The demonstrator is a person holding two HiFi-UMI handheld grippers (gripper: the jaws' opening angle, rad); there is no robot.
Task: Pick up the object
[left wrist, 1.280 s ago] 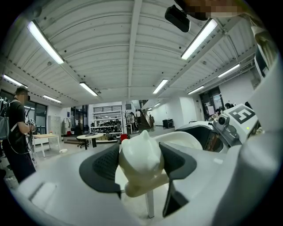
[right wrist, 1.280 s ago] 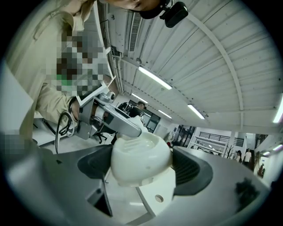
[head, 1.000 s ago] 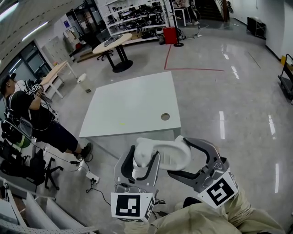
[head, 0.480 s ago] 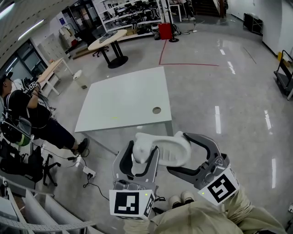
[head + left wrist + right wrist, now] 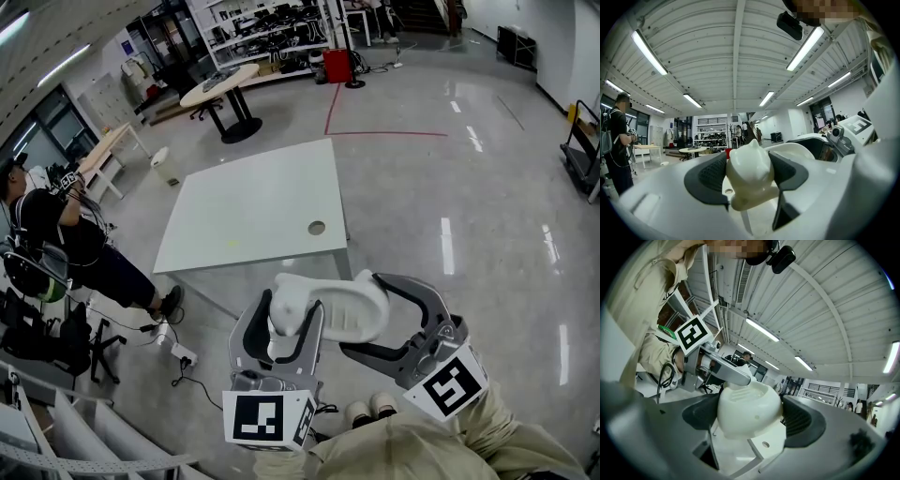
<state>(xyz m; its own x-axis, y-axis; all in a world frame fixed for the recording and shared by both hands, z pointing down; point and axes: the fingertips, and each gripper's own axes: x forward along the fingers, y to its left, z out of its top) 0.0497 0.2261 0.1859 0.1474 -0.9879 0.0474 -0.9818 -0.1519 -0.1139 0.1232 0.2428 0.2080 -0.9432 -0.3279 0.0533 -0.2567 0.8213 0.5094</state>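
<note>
A white moulded plastic object (image 5: 330,307) hangs in the air in front of me, below the near edge of a white table (image 5: 253,202). My left gripper (image 5: 287,326) is shut on its left, knob-like end (image 5: 749,174), with the dark pads pressing on both sides. My right gripper (image 5: 364,319) is shut on its rounded right end (image 5: 748,411). In the right gripper view, the left gripper's marker cube (image 5: 693,333) shows just behind the object. Both grippers hold it close to my body, above my legs (image 5: 422,450).
The white table has a round cable hole (image 5: 317,228) near its front right corner. A person in black (image 5: 66,234) stands at the left beside chairs and bags. A power strip (image 5: 184,355) lies on the floor. A round table (image 5: 221,84) and shelves stand far back.
The table sits slightly higher and further left in the head view than a second ago. Both grippers keep their hold on the white object, and it has barely moved.
</note>
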